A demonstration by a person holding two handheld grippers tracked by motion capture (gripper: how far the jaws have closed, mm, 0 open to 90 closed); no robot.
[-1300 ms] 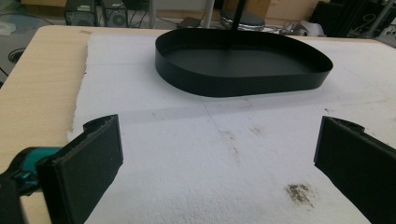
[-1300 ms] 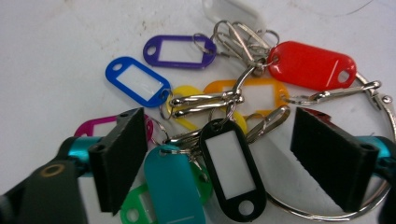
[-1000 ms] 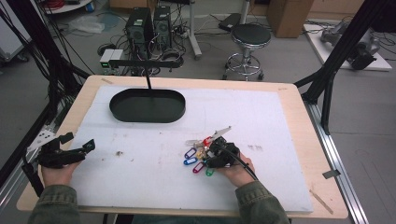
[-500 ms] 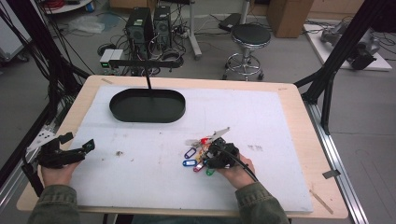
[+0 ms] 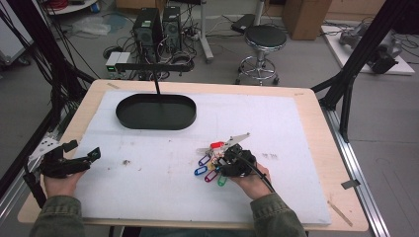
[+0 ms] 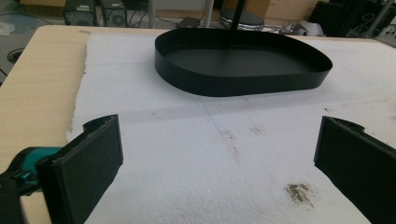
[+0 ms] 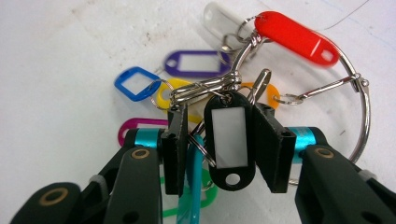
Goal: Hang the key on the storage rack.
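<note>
Mostly white foam mat (image 5: pixel 306 148) on wood table (image 5: pixel 341 163), stool (image 5: pixel 262 42) behind

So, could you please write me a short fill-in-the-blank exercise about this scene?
1. The right claw has its jaws either side of a ____ key tag.
2. The oval tray is coloured ____.
3. The left claw has its jaws wide ____.
Missing words: black; black; open

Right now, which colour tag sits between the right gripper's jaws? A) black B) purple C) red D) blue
A: in the right gripper view the black tag stands between the two jaws of the right gripper, while the red tag lies farther off on the ring.
</note>
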